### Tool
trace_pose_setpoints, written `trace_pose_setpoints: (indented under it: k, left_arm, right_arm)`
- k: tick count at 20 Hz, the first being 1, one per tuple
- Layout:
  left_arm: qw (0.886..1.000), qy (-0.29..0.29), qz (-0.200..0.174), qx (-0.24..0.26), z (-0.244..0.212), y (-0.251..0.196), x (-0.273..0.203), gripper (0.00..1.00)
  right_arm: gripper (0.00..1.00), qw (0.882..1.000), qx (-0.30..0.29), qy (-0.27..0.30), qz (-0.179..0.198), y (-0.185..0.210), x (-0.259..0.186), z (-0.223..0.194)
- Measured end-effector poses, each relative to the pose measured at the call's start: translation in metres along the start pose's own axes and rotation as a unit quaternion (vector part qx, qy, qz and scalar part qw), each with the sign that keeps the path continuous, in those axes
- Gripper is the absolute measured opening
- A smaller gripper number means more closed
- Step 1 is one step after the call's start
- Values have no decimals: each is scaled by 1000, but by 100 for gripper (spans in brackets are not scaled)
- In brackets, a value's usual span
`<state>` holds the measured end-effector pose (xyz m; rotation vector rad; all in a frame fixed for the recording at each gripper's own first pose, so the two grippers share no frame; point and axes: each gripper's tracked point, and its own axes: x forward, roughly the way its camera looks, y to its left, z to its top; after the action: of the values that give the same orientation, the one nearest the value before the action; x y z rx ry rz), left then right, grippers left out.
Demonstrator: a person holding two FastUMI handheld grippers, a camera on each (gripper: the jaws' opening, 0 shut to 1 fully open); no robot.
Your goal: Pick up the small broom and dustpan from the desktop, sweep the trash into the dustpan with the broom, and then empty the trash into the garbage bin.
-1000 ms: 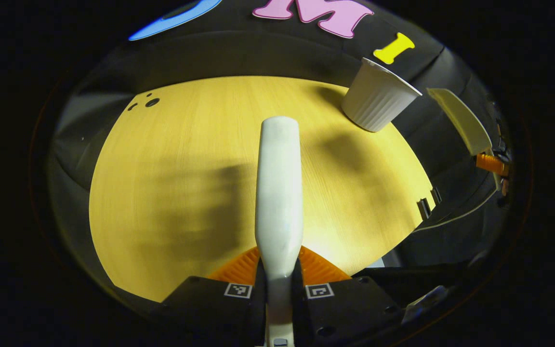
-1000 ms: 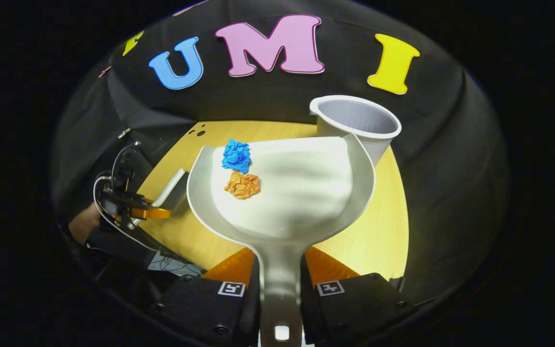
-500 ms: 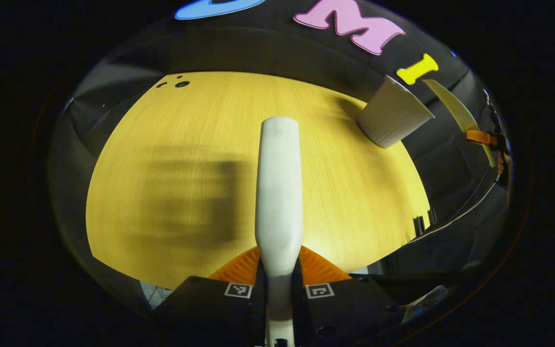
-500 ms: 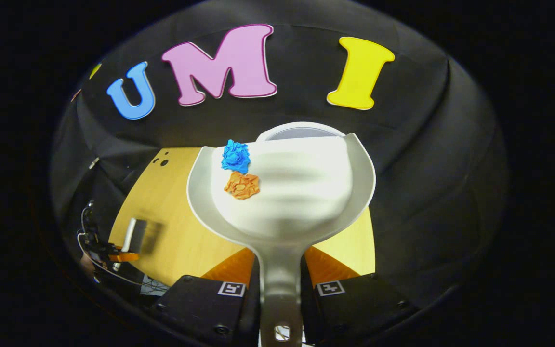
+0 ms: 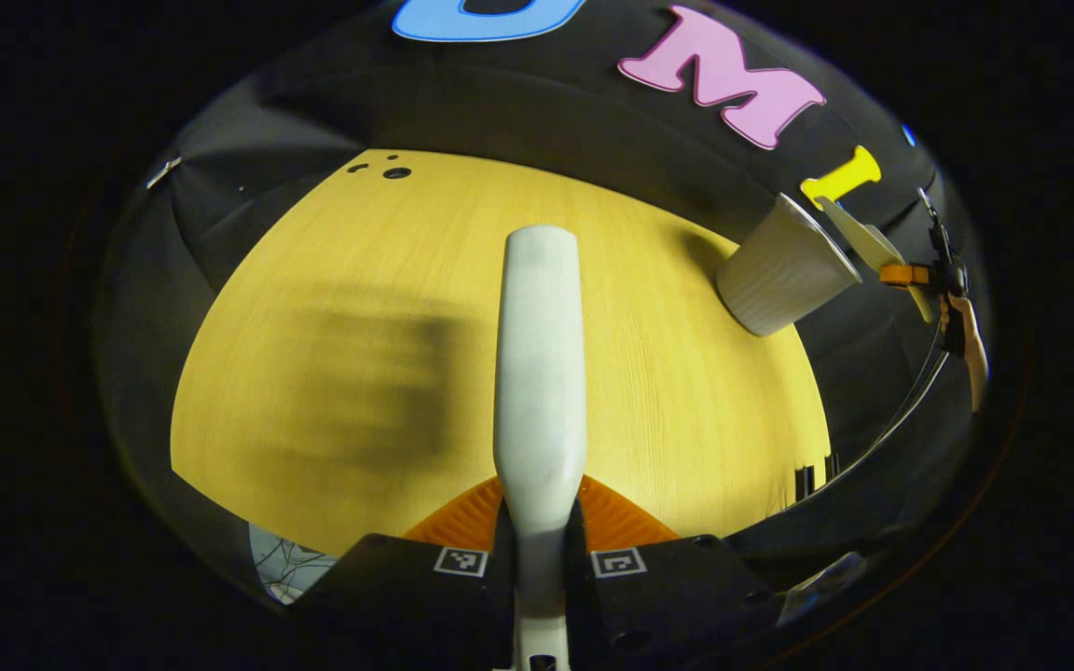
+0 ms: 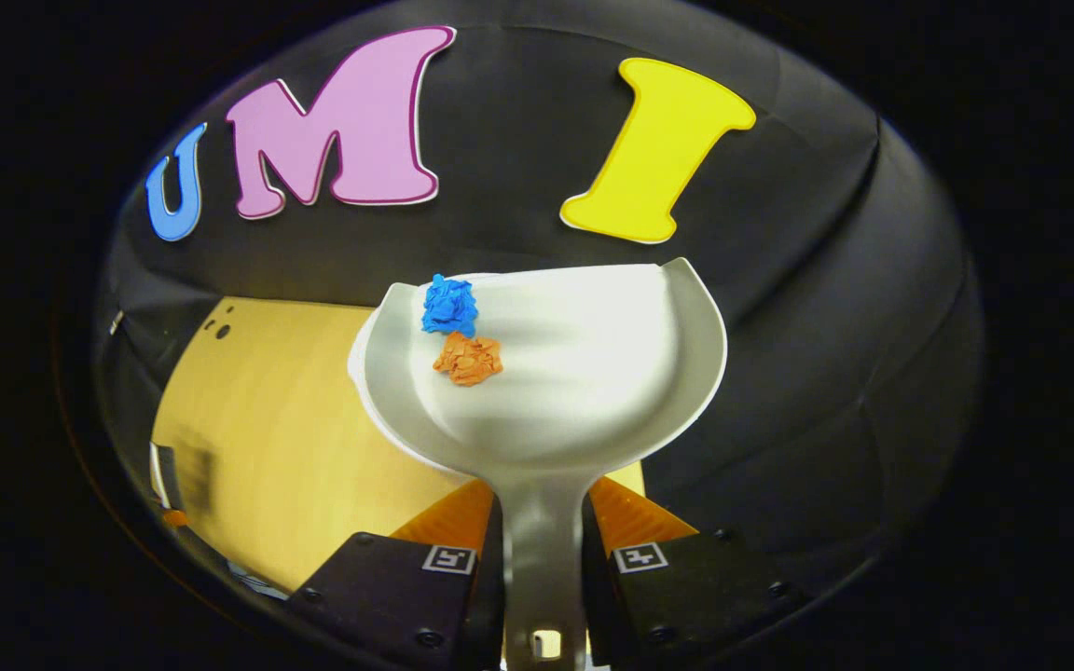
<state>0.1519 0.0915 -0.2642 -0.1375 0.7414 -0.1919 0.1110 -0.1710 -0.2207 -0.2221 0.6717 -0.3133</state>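
The fingers (image 6: pixel 635 508) of the right gripper (image 6: pixel 542 531) pinch the dustpan (image 6: pixel 584 373) by its handle, pan held roughly level, probably so the blue paper ball (image 6: pixel 449 306) and orange paper ball (image 6: pixel 469 359) stay put near its front lip until it tips. The fingers of the left gripper (image 5: pixel 542 513) clamp the broom (image 5: pixel 540 363) handle, parked above the bare tabletop (image 5: pixel 332 280), clear of the dumping.

The left gripper view supplies what the right lacks: the garbage bin (image 5: pixel 779 275) at the tabletop's far right edge, with the dustpan's lip just beside its rim. The right gripper view alone confirms the trash is in the pan.
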Motion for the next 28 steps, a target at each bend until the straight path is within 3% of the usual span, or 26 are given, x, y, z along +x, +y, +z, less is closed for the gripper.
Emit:
trace_pose_setpoints:
  k: [4, 8, 11, 15, 22, 28]
  left_arm:
    - [1000, -4, 19, -24, -1, 12, 1, 26]
    - [999, -11, 32, -40, 2, 18, -1, 26]
    - [998, -10, 40, -48, 1, 24, -3, 26]
    - [998, -5, 47, -51, -1, 29, -2, 26]
    - [996, 1, 58, -61, -6, 32, -2, 26]
    - [996, 5, 52, -74, -4, 30, 1, 24]
  right_arm:
    - [39, 996, -79, -4, -48, -21, -4, 9]
    - [39, 990, -127, -2, -66, -20, -4, 15]
    - [39, 976, -192, -9, -100, -24, -5, 22]
    - [39, 968, -223, -7, -115, -27, -7, 25]
    - [39, 926, -336, -30, -171, -35, -16, 47]
    - [36, 857, -457, -49, -231, -47, -26, 62]
